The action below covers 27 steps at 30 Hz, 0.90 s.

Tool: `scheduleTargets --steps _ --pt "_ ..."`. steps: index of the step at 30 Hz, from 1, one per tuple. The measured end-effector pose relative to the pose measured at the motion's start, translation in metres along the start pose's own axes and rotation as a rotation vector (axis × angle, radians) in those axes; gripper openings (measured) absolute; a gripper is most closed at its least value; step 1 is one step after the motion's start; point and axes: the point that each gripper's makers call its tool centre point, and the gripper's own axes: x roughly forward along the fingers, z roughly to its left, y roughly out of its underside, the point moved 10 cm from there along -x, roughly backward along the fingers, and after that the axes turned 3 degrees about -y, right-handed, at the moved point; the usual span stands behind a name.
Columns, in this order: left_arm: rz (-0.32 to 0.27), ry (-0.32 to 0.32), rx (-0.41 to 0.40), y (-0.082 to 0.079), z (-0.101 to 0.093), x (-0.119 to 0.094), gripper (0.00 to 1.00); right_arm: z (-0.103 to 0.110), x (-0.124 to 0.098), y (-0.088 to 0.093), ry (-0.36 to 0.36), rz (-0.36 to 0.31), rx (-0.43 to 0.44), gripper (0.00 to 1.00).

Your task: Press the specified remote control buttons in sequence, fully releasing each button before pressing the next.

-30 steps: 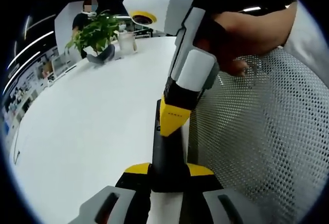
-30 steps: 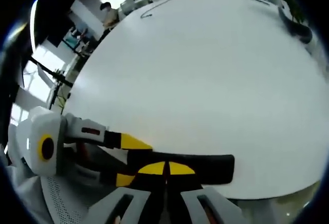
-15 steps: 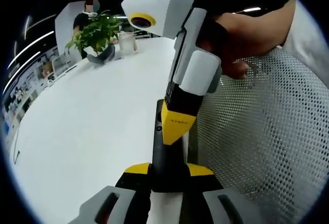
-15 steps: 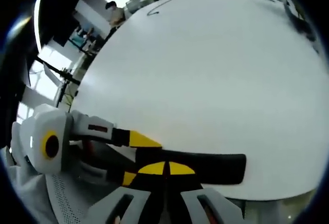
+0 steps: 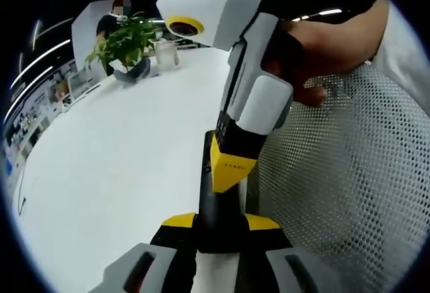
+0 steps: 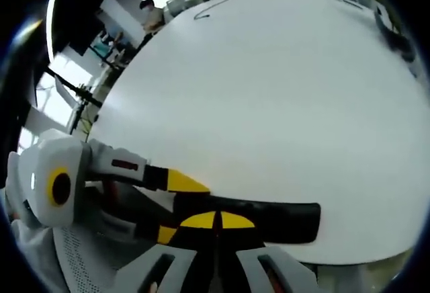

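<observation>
Black remote [image 5: 219, 199] clamped in left gripper [image 5: 220, 222]; right gripper [image 6: 216, 220], closed, presses it.

Counted: one black remote control [image 5: 216, 192], lying on one white table [image 5: 107, 172]. Two grippers: left gripper [image 5: 218, 229] and right gripper [image 6: 216, 222], four yellow-tipped jaws in total. One potted plant [image 5: 124, 44] and one clear glass [image 5: 165, 56] at the far edge of the table. One white mesh chair back [image 5: 342, 172]. One hand [image 5: 322, 44] on the right gripper's handle. One dark cable [image 6: 201, 15] on the table.
</observation>
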Motion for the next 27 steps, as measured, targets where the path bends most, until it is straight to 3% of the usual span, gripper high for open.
scheduleTargets --steps 14,19,27 --pt "0.010 -0.005 -0.002 -0.0013 -0.0003 0.0001 0.25 0.0052 0.0004 0.0018 0.056 -0.012 0.032 0.00" --pt "0.020 -0.008 -0.009 -0.0025 -0.0001 0.0006 0.25 0.0052 -0.0002 -0.0002 0.050 0.001 0.000 0.00" --pt "0.016 -0.007 -0.011 -0.0024 0.0005 0.0005 0.25 0.0009 -0.0007 -0.0027 0.029 0.013 0.050 0.00"
